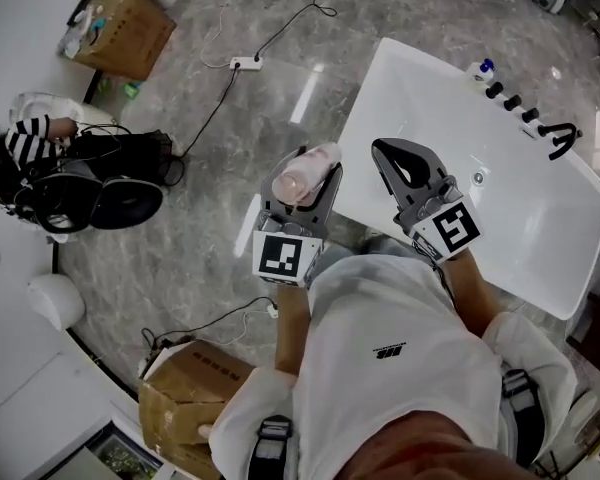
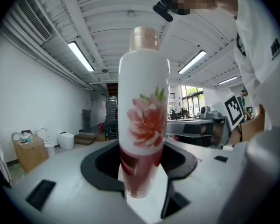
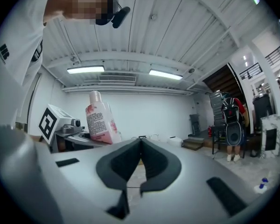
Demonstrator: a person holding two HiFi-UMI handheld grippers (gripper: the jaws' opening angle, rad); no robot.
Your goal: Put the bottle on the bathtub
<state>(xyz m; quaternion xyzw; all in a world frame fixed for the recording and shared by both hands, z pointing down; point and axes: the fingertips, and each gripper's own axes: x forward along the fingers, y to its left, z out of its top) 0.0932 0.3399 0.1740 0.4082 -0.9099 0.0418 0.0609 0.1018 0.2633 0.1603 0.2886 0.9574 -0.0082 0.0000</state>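
Gripping the bottle [image 2: 143, 115] low on its body, your left gripper [image 1: 302, 180] has its dark, matte pads [image 2: 99, 171] pressed against the two sides of the base. The bottle is a smooth, rounded cylinder of glossy white plastic, printed with a pink flower and green leaves above a dark red band, and topped by a narrower pale pink cap. In both gripper views its long axis runs close to upright, cap uppermost and base down between the jaws. In the right gripper view it leans slightly toward the left of the picture and shows a label of fine print. In the head view it is foreshortened.

You hold the bottle in the air just beside the near left edge of the bathtub [image 1: 540, 218], not on it. The bathtub is a broad, glossy white basin with rounded corners and a flat rim. A row of small black knobs [image 1: 512, 102] and a black curved faucet [image 1: 562, 138] stand along its far rim, with a small blue-capped container [image 1: 480, 70] at the end of that row.

Your right gripper [image 3: 140, 143] is empty. Its black, ribbed jaws meet tip to tip, with nothing between them, and it hangs over the bathtub's near side.

Both grippers have grey, matte shells and each carries a white cube with black square markers. The floor [image 1: 200, 198] is polished grey stone with pale veining. A white power strip [image 1: 246, 63] with a thin cable lies on it, and a brown cardboard box [image 1: 125, 30] stands farther off.
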